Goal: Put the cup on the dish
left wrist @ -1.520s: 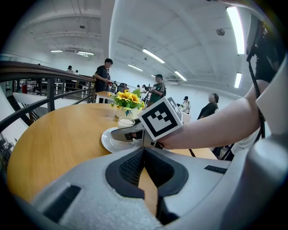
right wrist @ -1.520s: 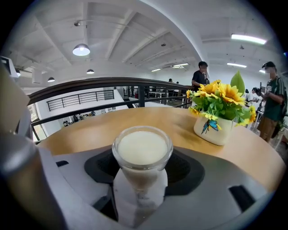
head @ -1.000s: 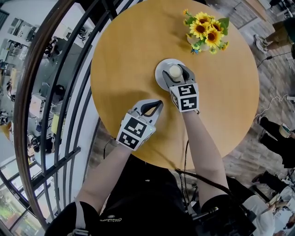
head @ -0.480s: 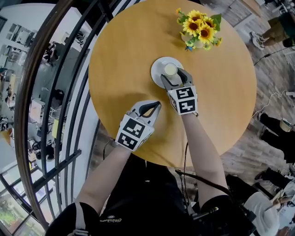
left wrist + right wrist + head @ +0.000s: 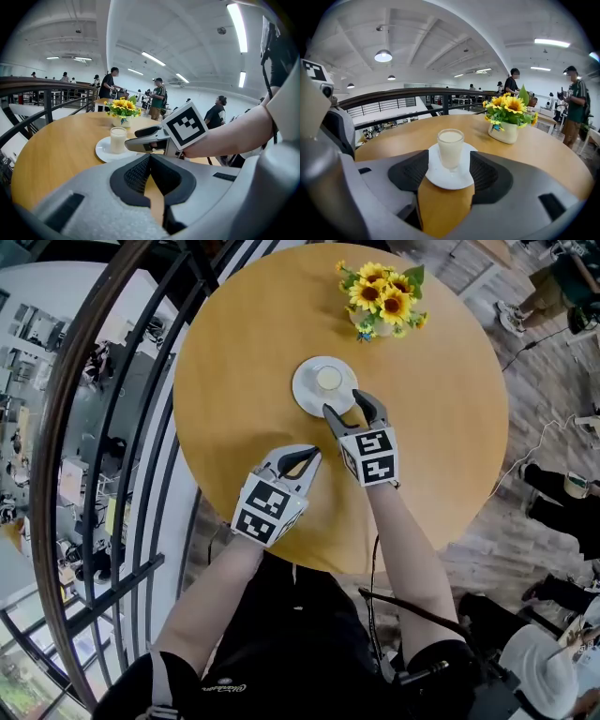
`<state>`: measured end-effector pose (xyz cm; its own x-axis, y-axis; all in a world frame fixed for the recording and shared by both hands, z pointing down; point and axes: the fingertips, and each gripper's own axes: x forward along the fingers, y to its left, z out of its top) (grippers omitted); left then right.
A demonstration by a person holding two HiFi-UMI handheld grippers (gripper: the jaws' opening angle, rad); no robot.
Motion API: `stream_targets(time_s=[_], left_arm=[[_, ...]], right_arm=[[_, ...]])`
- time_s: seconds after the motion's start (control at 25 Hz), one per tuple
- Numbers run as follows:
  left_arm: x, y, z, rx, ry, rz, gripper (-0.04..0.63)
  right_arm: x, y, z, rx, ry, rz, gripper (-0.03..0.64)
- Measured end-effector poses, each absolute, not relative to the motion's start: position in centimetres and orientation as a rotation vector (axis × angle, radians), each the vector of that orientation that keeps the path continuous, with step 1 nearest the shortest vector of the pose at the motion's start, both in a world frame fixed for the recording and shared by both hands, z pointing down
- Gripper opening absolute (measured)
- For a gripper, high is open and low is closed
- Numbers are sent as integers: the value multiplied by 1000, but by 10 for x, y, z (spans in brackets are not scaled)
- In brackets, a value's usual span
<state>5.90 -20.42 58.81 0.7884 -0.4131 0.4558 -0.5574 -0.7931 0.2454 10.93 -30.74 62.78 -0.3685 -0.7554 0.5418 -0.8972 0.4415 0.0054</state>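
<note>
On the near side of the dish, part of the rim is covered in the left gripper view by the right gripper, whose marker cube also blocks the table behind it. In the head view the pot under the sunflowers, beyond the dish, is mostly lost beneath the blooms. The table edge nearest the person is cut off by arms and body. The people standing far past the dish are too small to make out in detail.

The dish sits on a round, bare wooden table of warm yellow-brown. Left of the dish, off the table's edge, a dark curved railing overlooks a lower floor. Overhead is a white ceiling with strip lights and round lamps.

The cup stands upright at the middle of the dish. It is a small clear glass filled almost to the brim with a milky white liquid. The dish is a plain white saucer.

The right gripper's jaws are spread wide, with the dish's near rim between them and the cup just beyond their tips, ungripped. Whether they touch the dish I cannot tell. The left gripper, nearer the person than the dish and apart from it, has its jaws closed tip to tip on nothing.
</note>
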Motion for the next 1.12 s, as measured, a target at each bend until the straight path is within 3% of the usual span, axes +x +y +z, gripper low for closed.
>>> stream_targets(time_s=[0.36, 1.12], left_arm=[[79, -199, 559, 2680, -703, 540, 0], [101, -178, 438, 2889, -646, 387, 0]], right_arm=[[136, -272, 568, 1500, -2287, 374, 256], [147, -176, 425, 1592, -2462, 271, 167]])
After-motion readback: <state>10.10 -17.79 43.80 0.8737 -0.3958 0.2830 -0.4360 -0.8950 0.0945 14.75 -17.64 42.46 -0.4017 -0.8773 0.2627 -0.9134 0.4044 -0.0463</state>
